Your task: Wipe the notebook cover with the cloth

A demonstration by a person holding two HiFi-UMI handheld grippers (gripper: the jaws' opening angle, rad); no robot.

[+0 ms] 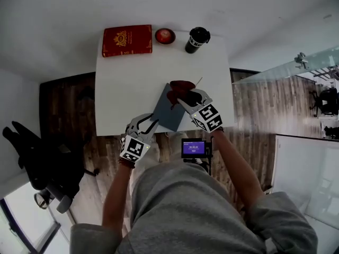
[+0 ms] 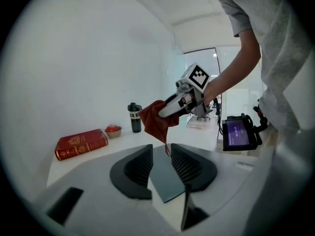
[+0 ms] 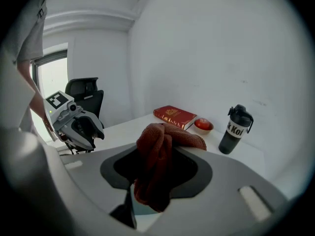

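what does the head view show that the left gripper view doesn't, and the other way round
Only the head view: a black office chair and the left hand-held gripper with its marker cube. Only the left gripper view: the gap between that gripper's open jaws, seen end on. Both: the red book, bowl, black bottle, small screen, grey notebook, and the red cloth clamped in the right hand-held gripper.
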